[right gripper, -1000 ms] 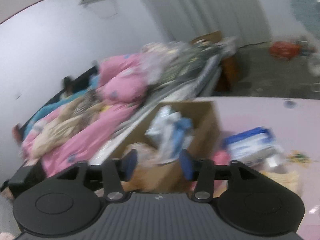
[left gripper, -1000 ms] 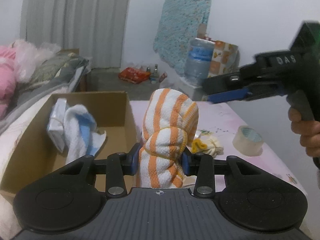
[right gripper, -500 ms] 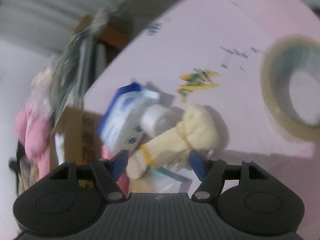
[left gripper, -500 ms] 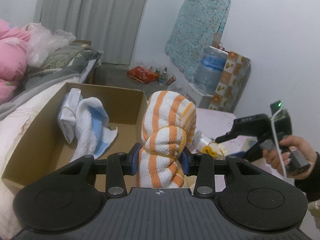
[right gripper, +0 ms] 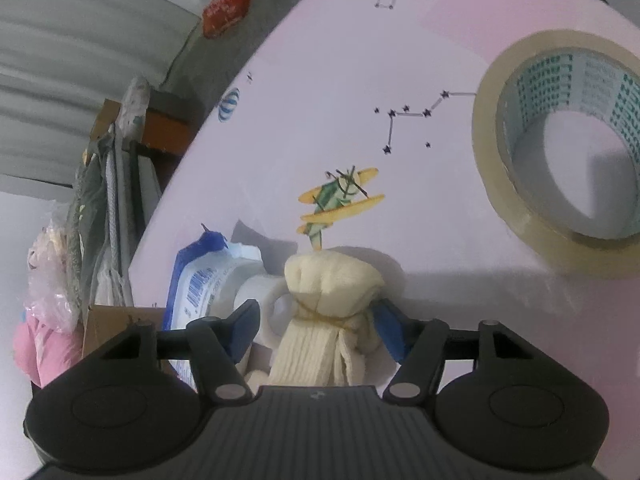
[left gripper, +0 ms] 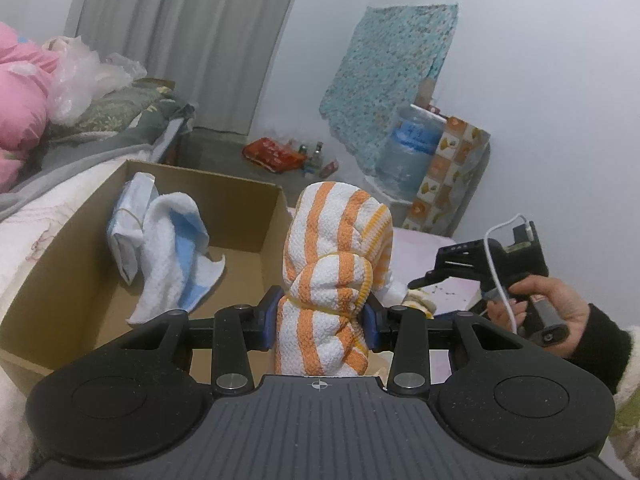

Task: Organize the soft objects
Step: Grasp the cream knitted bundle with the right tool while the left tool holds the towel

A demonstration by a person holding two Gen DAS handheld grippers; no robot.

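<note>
My left gripper (left gripper: 322, 316) is shut on an orange-and-white striped towel roll (left gripper: 334, 256) and holds it upright just right of an open cardboard box (left gripper: 64, 240). The box holds a white-and-blue towel (left gripper: 176, 236) and a folded white bundle (left gripper: 128, 216). My right gripper (right gripper: 320, 330) is open, its fingers on either side of a cream cloth bundle (right gripper: 330, 312) tied with a band, lying on the pink table (right gripper: 340, 100). The right gripper also shows in the left wrist view (left gripper: 424, 280), low over the table.
A tape roll (right gripper: 560, 160) lies to the right of the bundle. A blue-and-white wipes pack (right gripper: 200, 284) and a white roll (right gripper: 260, 304) lie to its left. A bed with pink bedding (left gripper: 20, 96) is left of the box. A water jug (left gripper: 412, 152) stands behind.
My right gripper has swung down from above the box to the table and closed in around the cream bundle. My left gripper has kept its hold on the striped towel and shifted slightly.
</note>
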